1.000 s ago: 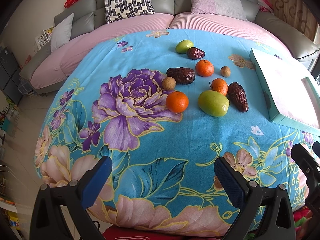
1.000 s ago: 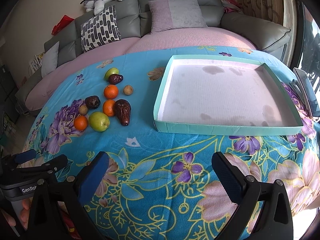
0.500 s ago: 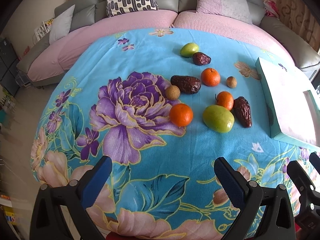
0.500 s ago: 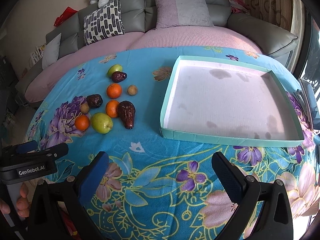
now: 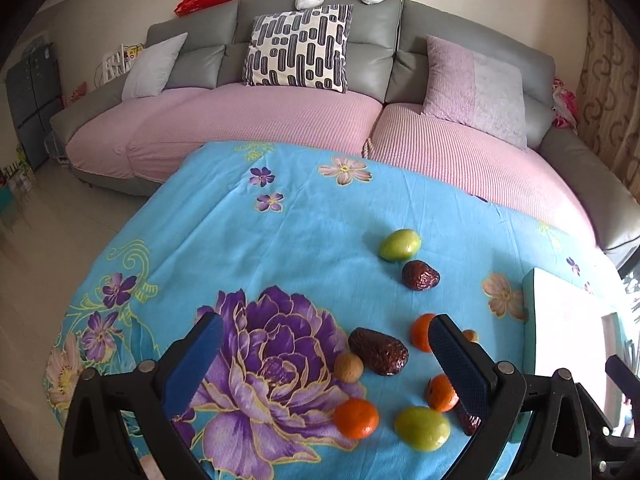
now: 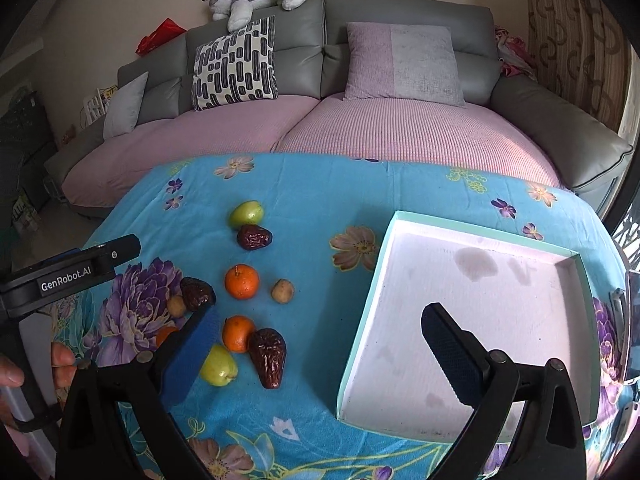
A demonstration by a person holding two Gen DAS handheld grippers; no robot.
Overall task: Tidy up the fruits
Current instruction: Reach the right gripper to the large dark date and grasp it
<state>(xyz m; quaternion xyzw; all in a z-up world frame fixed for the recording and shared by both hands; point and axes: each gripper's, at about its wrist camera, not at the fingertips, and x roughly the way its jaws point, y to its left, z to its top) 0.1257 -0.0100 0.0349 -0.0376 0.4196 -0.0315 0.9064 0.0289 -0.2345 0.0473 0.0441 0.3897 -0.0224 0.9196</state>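
Several fruits lie loose on the blue floral cloth: two green ones, three oranges, dark wrinkled dates and small brown round ones. My left gripper is open low over the near cluster, with a date, a brown ball and an orange between its fingers; nothing is gripped. My right gripper is open too, one finger over the fruits and the other over the empty teal-rimmed tray.
A grey and pink sofa with cushions curves round the far side of the table. The left tool's black housing and a person's hand sit at the left of the right wrist view. A phone-like object lies beyond the tray.
Both grippers have moved forward and down over the table. The left one went from the near edge to the fruit cluster. The right one now spans fruits and tray.
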